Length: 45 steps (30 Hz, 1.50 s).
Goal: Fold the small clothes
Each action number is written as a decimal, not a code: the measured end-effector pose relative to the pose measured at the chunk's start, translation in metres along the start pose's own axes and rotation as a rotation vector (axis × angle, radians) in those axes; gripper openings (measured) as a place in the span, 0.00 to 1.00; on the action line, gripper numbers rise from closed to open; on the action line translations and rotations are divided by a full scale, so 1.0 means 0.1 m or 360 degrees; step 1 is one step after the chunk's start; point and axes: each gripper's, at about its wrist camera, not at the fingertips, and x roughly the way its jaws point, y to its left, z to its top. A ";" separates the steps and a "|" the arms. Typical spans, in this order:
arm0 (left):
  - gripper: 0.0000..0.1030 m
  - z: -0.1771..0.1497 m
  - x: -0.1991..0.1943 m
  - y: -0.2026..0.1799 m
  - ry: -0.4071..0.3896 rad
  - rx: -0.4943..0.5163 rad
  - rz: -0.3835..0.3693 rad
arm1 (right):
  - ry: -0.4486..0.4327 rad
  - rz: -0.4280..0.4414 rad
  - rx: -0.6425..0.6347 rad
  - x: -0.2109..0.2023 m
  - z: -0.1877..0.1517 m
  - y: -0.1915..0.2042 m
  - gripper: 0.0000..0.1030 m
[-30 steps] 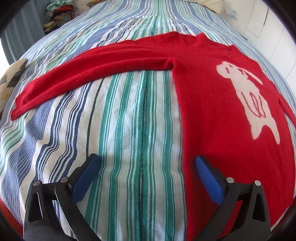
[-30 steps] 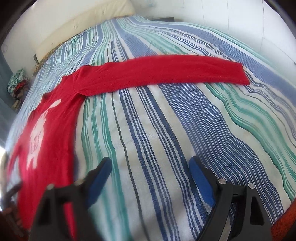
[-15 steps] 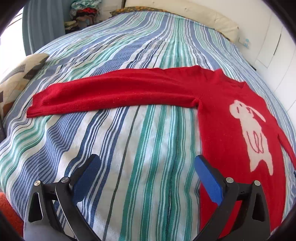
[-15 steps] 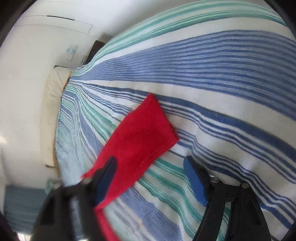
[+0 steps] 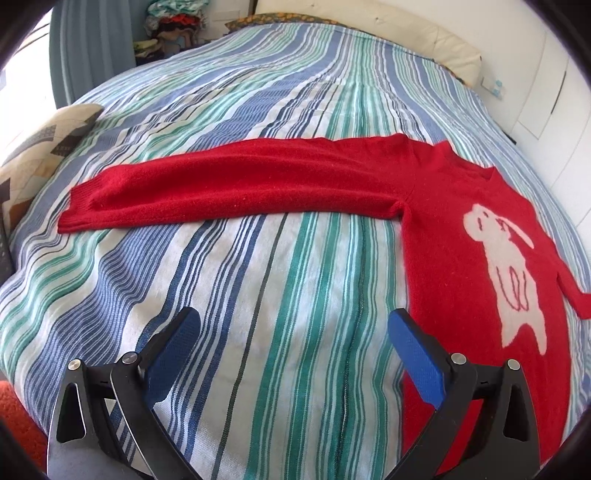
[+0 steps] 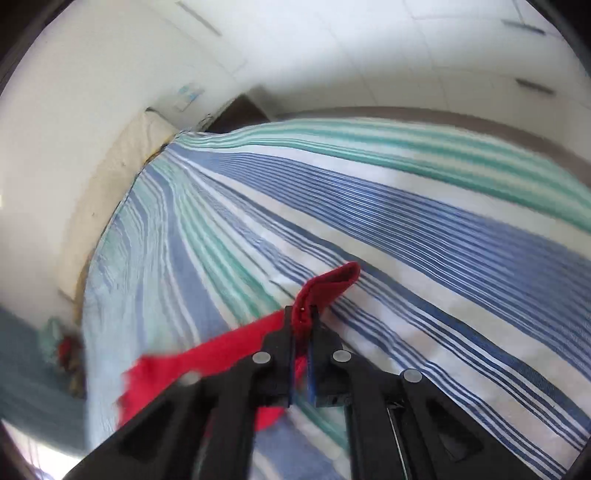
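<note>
One sleeve end of the red sweater is pinched in the right gripper, lifted off the striped bedspread. The left gripper hangs unclenched, empty, beside the sweater's body; the other sleeve stretches sideways from that body.

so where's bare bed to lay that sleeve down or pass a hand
Bare striped blue-green bedspread lies below the outstretched sleeve, left of the red knit sweater body, and beyond the sleeve toward the cream headboard cushion. It is crowded only at the sweater body.
</note>
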 end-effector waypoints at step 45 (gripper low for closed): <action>0.99 0.00 0.17 -0.16 0.0022 0.0112 0.0052 | 0.0755 0.0193 -0.1645 1.21 -2.08 3.05 0.16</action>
